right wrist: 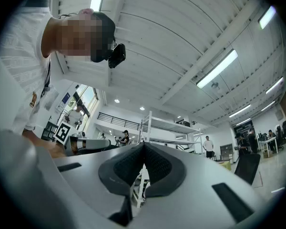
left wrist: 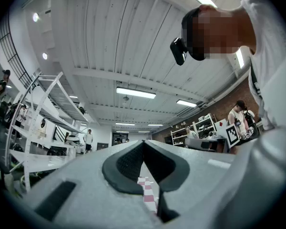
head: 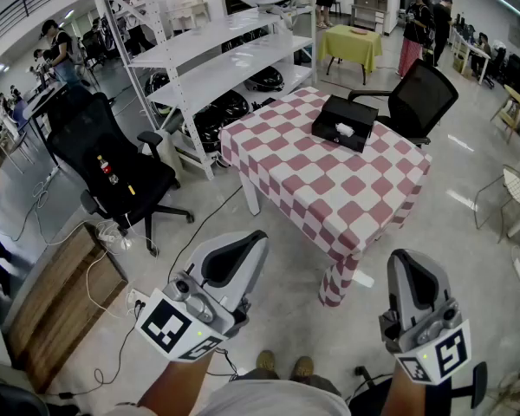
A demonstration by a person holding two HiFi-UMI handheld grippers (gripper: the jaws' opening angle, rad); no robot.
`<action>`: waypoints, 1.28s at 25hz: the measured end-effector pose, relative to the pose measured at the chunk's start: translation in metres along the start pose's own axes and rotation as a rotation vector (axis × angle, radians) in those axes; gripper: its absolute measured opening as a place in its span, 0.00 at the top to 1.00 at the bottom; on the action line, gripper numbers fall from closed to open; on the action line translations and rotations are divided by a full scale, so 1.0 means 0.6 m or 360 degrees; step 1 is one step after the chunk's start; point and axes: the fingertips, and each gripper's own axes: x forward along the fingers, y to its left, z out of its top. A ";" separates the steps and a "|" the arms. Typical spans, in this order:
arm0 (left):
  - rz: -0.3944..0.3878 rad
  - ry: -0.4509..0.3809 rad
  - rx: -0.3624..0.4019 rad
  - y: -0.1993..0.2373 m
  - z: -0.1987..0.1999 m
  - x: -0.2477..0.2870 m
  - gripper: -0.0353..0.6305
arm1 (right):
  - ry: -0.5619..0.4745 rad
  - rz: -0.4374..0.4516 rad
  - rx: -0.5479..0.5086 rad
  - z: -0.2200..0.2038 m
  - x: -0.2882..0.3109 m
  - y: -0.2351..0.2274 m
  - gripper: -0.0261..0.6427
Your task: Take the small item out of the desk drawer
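A black open drawer box (head: 334,115) rests on the far side of a table covered with a red-and-white checked cloth (head: 329,180). Inside it lies a small white item (head: 344,130). Both grippers hang low in front of me, well short of the table and apart from it. My left gripper (head: 256,237) (left wrist: 144,142) points up toward the table with its jaws together and nothing between them. In the same way my right gripper (head: 405,257) (right wrist: 144,145) has its pads (right wrist: 157,168) closed on nothing. The two gripper views look up at the ceiling and the person.
A black office chair (head: 113,172) carrying a bottle stands to the left. Another black chair (head: 422,98) is behind the table. White shelving (head: 217,55) runs along the back left. A wooden panel (head: 56,306) and floor cables (head: 100,293) lie at the near left. People stand far off.
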 end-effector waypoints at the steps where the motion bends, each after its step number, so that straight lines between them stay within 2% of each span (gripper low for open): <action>1: -0.0001 0.0000 -0.0001 0.002 0.000 0.000 0.93 | 0.0001 0.0001 -0.0001 -0.001 0.003 0.001 0.94; 14: -0.0006 0.0007 -0.0035 0.054 -0.023 0.000 0.93 | 0.0024 -0.0002 0.0023 -0.020 0.049 0.005 0.94; 32: -0.0107 -0.0037 -0.0061 0.152 -0.038 -0.005 0.93 | 0.0058 -0.0095 -0.0056 -0.045 0.129 0.023 0.94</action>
